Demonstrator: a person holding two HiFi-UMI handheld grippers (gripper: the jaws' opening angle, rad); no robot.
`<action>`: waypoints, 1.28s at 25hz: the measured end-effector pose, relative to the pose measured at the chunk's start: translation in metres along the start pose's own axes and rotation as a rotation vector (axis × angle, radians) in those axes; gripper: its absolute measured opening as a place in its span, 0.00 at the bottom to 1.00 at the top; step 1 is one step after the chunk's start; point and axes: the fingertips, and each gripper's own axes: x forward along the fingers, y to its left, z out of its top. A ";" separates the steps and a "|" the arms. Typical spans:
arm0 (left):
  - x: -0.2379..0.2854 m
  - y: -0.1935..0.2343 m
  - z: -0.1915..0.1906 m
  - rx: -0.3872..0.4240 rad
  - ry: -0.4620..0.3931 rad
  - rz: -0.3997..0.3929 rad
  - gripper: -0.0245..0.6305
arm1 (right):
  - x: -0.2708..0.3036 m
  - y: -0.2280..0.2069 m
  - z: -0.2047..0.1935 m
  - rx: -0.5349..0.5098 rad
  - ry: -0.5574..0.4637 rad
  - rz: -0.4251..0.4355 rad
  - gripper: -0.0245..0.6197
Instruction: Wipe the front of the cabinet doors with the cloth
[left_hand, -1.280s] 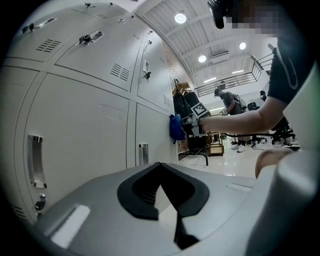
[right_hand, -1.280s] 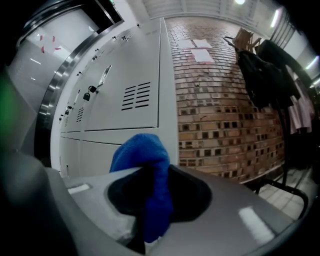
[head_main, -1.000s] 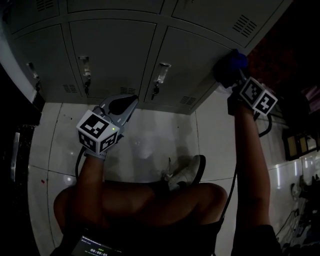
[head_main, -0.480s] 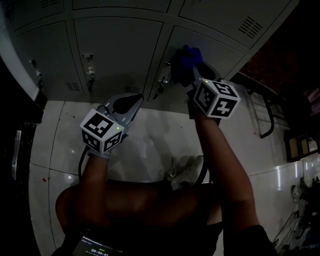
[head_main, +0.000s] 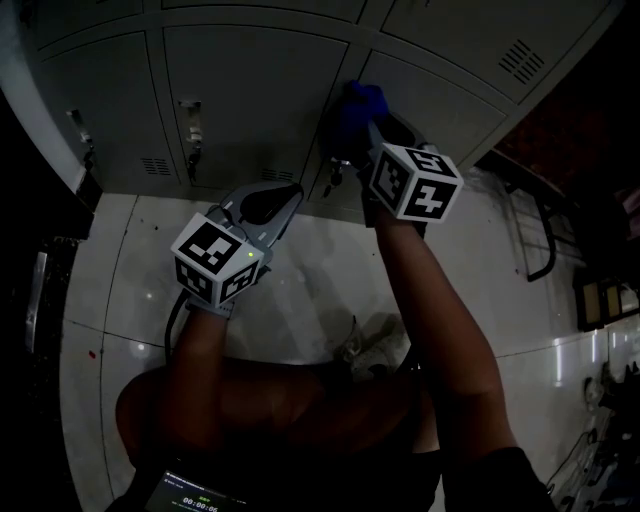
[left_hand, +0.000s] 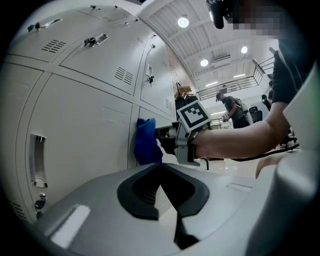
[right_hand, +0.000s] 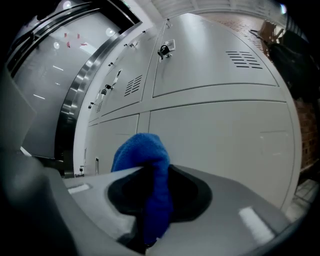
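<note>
the cabinet (head_main: 250, 90) fills the top of your head view, a bank of pale grey doors with vent slots and small latches. below it the tiled floor (head_main: 300, 290) runs toward your bent legs and one shoe (head_main: 365, 345).

your right gripper (head_main: 368, 128) is stretched out to the door at the right of the bottom row, up by that door's left edge, just beside the seam with its neighbour. its jaws are clamped on the blue cloth (head_main: 358, 108). in the right gripper view the cloth (right_hand: 142, 155) bulges out past the jaw tips of the right gripper (right_hand: 155, 210). from the left gripper view the cloth (left_hand: 146, 142) sits flat against the door face, right at the seam.

your left gripper (head_main: 285, 200) hangs lower, over the floor just short of the cabinet's bottom edge, touching nothing. in its own view the left gripper (left_hand: 167, 190) has its jaws together with nothing between them.
</note>
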 end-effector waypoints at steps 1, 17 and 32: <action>0.000 0.000 0.000 0.001 0.001 -0.002 0.04 | 0.000 -0.001 0.000 -0.002 0.000 0.000 0.16; 0.004 -0.005 -0.006 0.016 0.026 -0.012 0.04 | -0.042 -0.087 -0.019 0.007 0.029 -0.127 0.16; 0.007 -0.007 -0.012 0.024 0.045 -0.018 0.04 | -0.098 -0.194 -0.034 0.014 0.043 -0.329 0.16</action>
